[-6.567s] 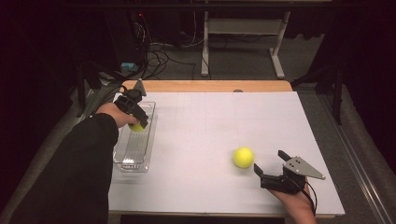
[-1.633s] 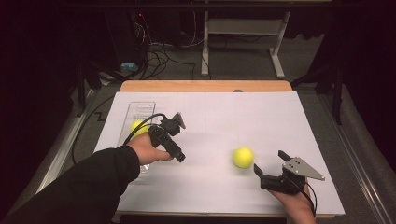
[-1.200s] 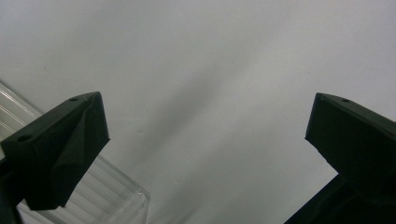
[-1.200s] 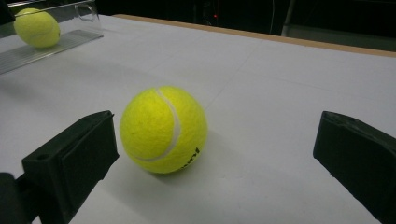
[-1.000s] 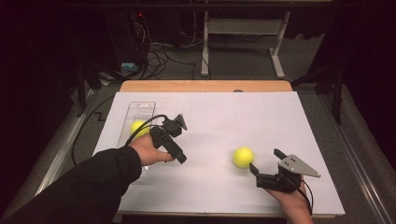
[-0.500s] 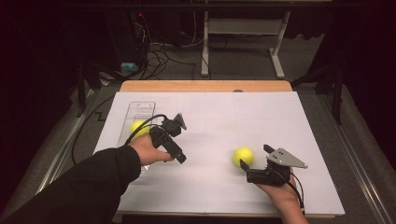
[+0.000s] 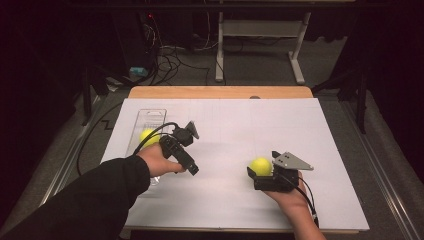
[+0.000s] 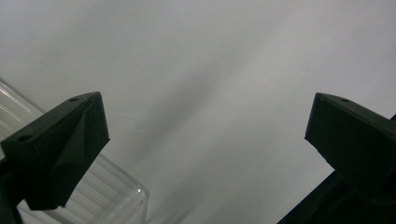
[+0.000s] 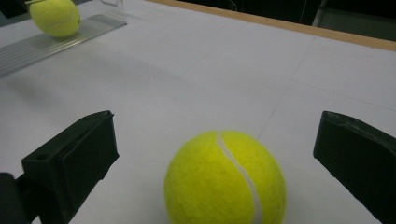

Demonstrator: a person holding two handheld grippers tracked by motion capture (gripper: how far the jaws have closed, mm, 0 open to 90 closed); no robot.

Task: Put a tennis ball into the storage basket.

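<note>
In the right gripper view the near ball (image 9: pixel 225 179) is cut off by the bottom edge. In the high view the tray (image 7: pixel 150 118) at left is partly hidden by the left hand (image 7: pixel 159 159), and the far ball (image 7: pixel 148 137) partly by a cable.

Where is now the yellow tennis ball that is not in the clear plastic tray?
In the high view the yellow tennis ball lies on the white table, right of centre, between the open jaws of the right gripper, far from the clear plastic tray.

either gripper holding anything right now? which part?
Nothing held. The right gripper is open, jaws either side of the yellow tennis ball without touching. The left gripper is open over bare tabletop.
</note>
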